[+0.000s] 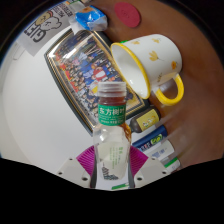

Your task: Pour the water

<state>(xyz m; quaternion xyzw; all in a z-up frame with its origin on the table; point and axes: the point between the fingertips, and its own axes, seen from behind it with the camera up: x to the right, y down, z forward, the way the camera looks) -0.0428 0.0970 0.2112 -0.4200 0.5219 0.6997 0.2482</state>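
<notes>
Bottle: a clear plastic water bottle [113,140] with a white cap stands between the fingers, its lower body down between the pads and its cap end reaching forward past the fingertips.
Bottle's long axis: runs along the fingers, roughly upright, cap pointing toward the mug.
Fingers: the gripper [112,168] looks closed onto the bottle, both purple pads [88,160] lying against its sides with no gap that I can make out.
Cap: appears to be on still; by my judgement it must come off before any water can leave.
Mug: a white mug with yellow spots and a yellow handle [152,68] sits just beyond the bottle's cap and slightly to the right, mouth tilted toward the camera, inside looks empty.
Key relation: mug lies ahead and right of the cap, so a pour would likely mean tipping the bottle forward and rightward over the rim.
Bottle label: green and white, with Chinese characters, too small to read with confidence.
Tray: a rectangular metal tray with a crowded printed picture [82,68] lies left of the mug, behind the bottle.
Small packets: boxes and sachets [150,122] lie right of the bottle, below the mug; print illegible.
Table: white surface [40,110] under everything.
</notes>
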